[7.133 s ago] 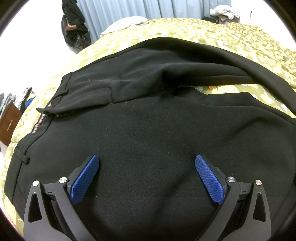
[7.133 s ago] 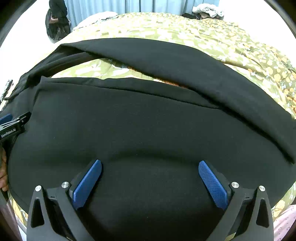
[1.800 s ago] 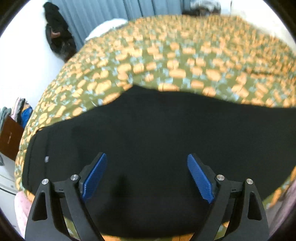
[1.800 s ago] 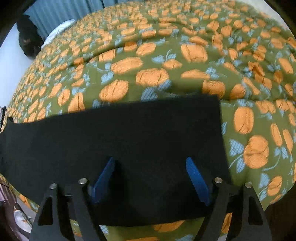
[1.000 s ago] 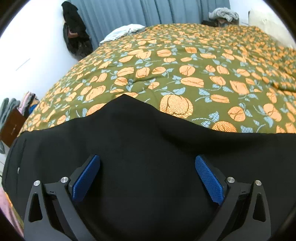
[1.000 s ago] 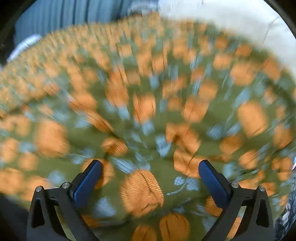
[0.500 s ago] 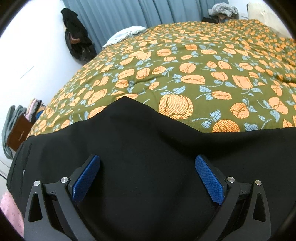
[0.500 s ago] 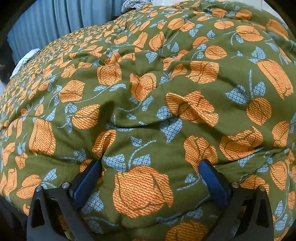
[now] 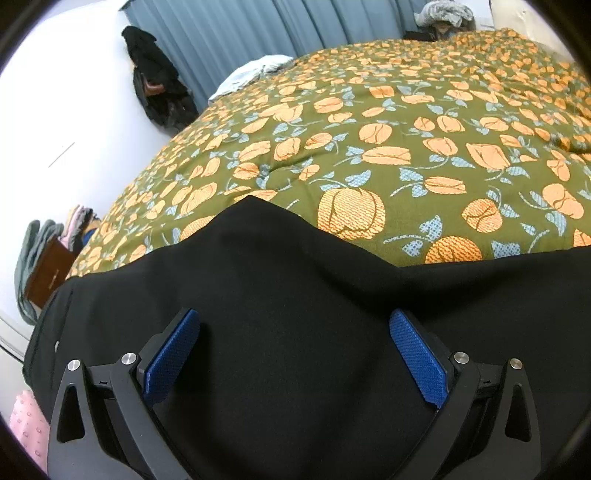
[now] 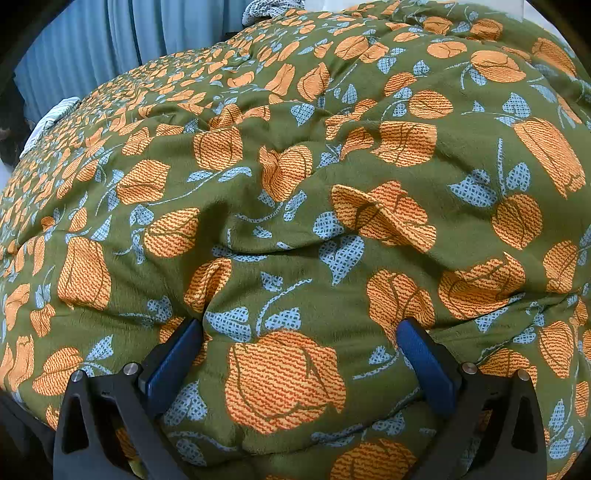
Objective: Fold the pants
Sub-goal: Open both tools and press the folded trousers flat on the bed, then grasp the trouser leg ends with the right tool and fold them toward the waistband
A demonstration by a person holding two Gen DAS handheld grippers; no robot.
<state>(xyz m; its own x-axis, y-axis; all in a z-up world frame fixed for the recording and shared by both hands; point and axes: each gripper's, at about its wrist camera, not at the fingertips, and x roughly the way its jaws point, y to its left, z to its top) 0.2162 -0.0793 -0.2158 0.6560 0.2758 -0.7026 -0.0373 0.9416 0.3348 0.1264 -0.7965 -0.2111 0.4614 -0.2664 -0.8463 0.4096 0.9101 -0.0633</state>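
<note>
Olive bedding (image 9: 424, 122) printed with orange flowers fills the room's foreground below blue curtains (image 9: 236, 33). Black pants (image 9: 295, 295) lie on its near edge, long axis running left to right, waistband at the left. Over them hangs the left gripper (image 9: 295, 347), spread wide, empty. Further right, the right gripper (image 10: 299, 354) gapes too, over bare cover.

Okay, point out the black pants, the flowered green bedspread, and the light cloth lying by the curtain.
black pants (image 9: 295, 295): left wrist view, middle of the fabric.
flowered green bedspread (image 10: 280, 229): right wrist view, wrinkled centre.
light cloth (image 9: 255, 72): left wrist view, its middle.
</note>
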